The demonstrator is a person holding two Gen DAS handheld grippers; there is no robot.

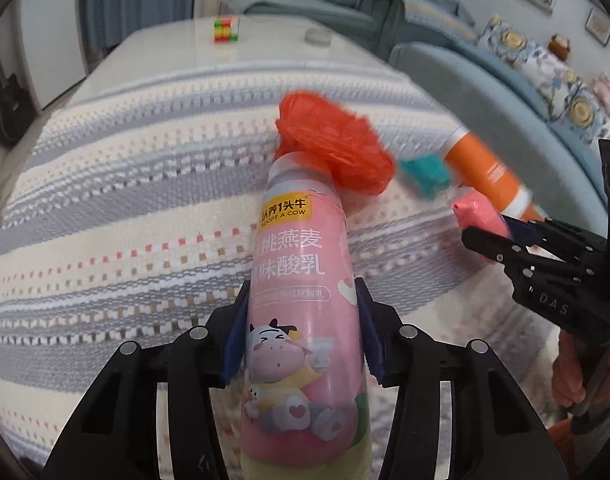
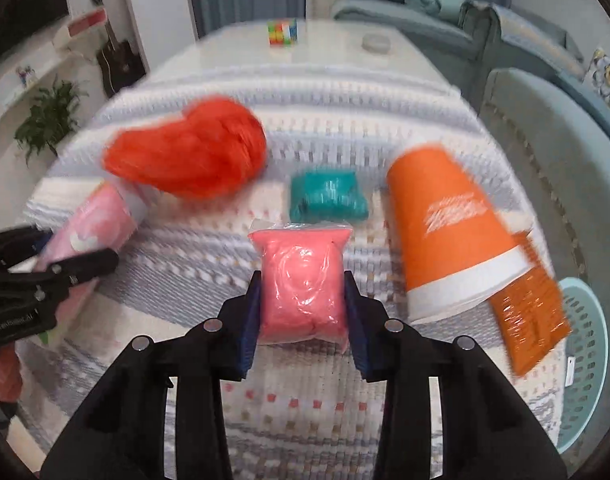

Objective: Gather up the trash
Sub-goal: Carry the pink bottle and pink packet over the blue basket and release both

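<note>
Left gripper (image 1: 305, 332) clamped on a pink yogurt bottle (image 1: 305, 280), blue pads of its fingers (image 1: 235, 336) pressed to both sides of the body; bottle points away from the camera, neck end toward a crumpled red-orange plastic bag (image 1: 333, 148) lying on the striped cloth (image 1: 125, 200) that covers the counter (image 1: 165, 56). Right gripper (image 2: 303, 312) closed on a pink packet (image 2: 301, 280) in clear wrap, pads touching its left and right edges (whether it is lifted clear of the cloth cannot be told). Just beyond the packet, a teal packet (image 2: 329, 196) on the cloth. To the right, an orange paper cup (image 2: 453, 232) lying tipped on its side, with an orange wrapper (image 2: 529, 320) beside its rim. A pale blue basket (image 2: 585, 360) sits off the counter's right edge. Far end of counter: a colour cube (image 2: 283, 32).
</note>
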